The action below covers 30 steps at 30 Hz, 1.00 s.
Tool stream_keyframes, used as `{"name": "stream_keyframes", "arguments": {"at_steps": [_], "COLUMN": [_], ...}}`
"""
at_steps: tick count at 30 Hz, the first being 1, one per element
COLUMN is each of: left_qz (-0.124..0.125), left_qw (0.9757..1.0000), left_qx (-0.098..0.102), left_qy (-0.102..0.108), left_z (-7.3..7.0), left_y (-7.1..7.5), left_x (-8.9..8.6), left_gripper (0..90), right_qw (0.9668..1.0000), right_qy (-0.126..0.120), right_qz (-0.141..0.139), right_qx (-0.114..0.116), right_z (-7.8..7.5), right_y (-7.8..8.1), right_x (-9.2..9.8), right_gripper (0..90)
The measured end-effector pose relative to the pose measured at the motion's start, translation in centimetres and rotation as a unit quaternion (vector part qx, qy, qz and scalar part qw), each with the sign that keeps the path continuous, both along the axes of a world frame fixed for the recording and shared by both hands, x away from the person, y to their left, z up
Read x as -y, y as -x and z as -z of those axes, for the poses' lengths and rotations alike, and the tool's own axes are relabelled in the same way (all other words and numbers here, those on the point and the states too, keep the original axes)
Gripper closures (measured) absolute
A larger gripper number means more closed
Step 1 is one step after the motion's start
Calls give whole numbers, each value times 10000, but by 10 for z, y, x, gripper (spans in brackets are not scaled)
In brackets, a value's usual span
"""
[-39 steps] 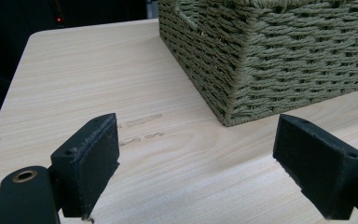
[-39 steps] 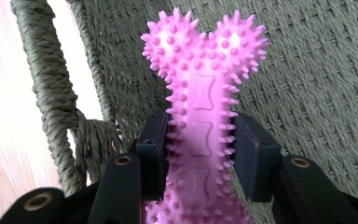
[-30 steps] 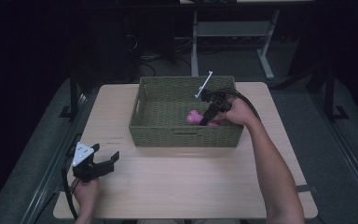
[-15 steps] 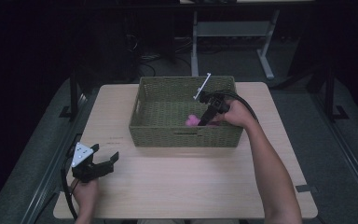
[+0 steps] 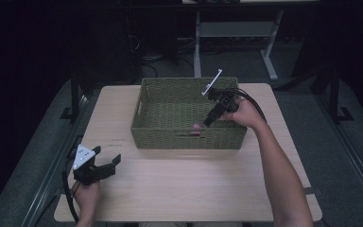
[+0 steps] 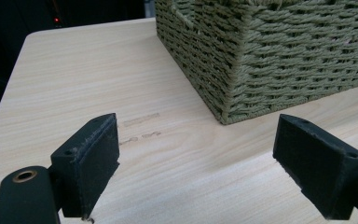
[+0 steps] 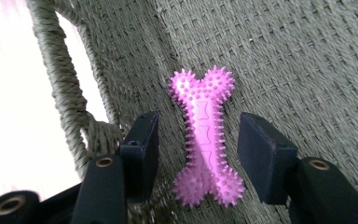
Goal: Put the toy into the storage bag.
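Note:
A pink spiky bone toy [image 7: 203, 135] lies on the floor of the green woven basket [image 5: 189, 81], close to its front wall [image 5: 197, 126]. My right gripper [image 5: 208, 122] reaches down into the basket over the toy. Its jaws have just been opening. In the right gripper view the toy sits between the two pads [image 7: 142, 144] with a gap on each side, so nothing presses on it. My left gripper [image 5: 109, 166] rests at the table's front left, wide open with bare wood between its jaws [image 6: 198, 163].
The basket [image 6: 270, 60] stands at the middle back of the light wooden table [image 5: 194, 184]. A handle slot opens in the basket's wall [image 7: 81, 88] beside the right gripper. A white strip [image 5: 211, 82] sticks up at the basket's back right rim.
The right gripper's jaws have parted and let go of the pink toy, which has sunk from above the front wall to the basket's floor. The left gripper has stayed put.

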<state>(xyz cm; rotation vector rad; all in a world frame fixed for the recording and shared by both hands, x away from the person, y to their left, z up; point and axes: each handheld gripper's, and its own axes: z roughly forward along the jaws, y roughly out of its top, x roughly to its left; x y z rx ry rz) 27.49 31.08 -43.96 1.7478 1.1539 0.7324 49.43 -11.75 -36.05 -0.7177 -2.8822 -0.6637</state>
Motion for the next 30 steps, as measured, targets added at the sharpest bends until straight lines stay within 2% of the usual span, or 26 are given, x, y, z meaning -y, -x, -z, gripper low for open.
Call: {"name": "stream_keyframes", "arguments": {"at_steps": [8, 13, 22, 30], "left_qz": [-2, -2, -4, 8], "left_qw": [10000, 10000, 10000, 10000], "left_qx": [24, 13, 11, 13], "left_qy": [26, 20, 12, 25], "left_z": [0, 0, 0, 0], "left_y": [0, 0, 0, 1], "left_x": [0, 0, 0, 0], "left_gripper": [139, 138, 139, 138], "right_qw": [9997, 9996, 9990, 9985], "right_qy": [-153, -138, -289, -394], "right_qz": [171, 192, 252, 234], "right_qx": [76, 141, 211, 287], "right_z": [-14, -20, -32, -41], "right_y": [6, 11, 19, 30], "right_x": [12, 16, 23, 29], "right_gripper": [436, 411, 357, 346]}}
